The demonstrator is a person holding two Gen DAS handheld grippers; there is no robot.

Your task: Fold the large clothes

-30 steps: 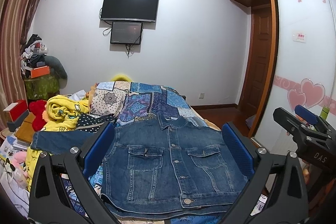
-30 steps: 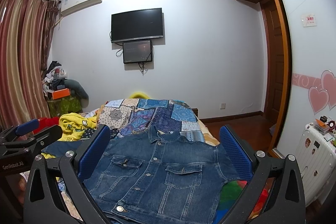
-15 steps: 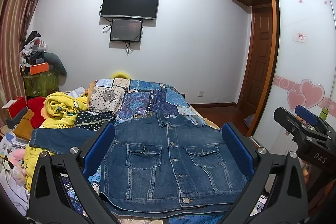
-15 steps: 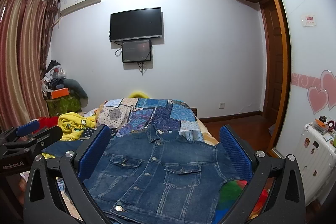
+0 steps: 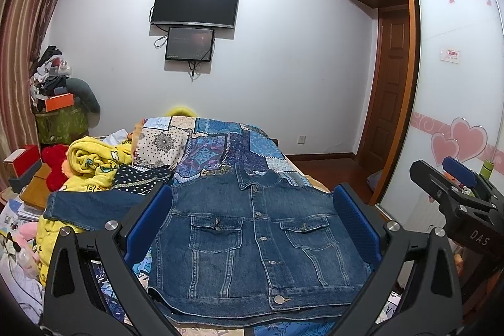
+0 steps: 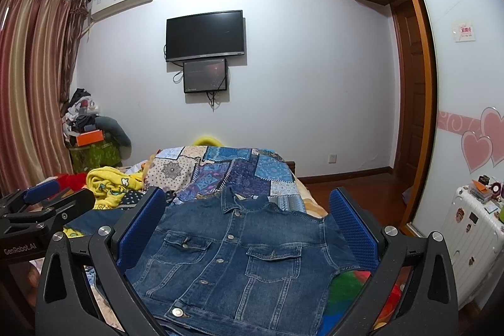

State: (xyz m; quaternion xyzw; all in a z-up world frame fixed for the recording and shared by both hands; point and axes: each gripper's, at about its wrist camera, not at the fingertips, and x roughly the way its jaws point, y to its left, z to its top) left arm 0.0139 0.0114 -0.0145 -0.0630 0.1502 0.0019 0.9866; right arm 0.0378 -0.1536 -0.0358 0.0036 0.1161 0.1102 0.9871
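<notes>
Denim jacket (image 5: pixel 252 244) lies front-up, buttoned, on the patchwork quilt (image 5: pixel 217 147) w/ one sleeve (image 5: pixel 91 207) spread out to the left, prob. flattened for folding, while left gripper (image 5: pixel 252 225) & right gripper (image 6: pixel 249 229) hover above, jaws wide apart, holding nothing.

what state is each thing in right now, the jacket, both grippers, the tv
denim jacket: flat on the bed, front up, buttoned, one sleeve out to the left
left gripper: open, empty
right gripper: open, empty
TV: screen dark
small monitor: dimly lit
wardrobe sliding door: closed
</notes>
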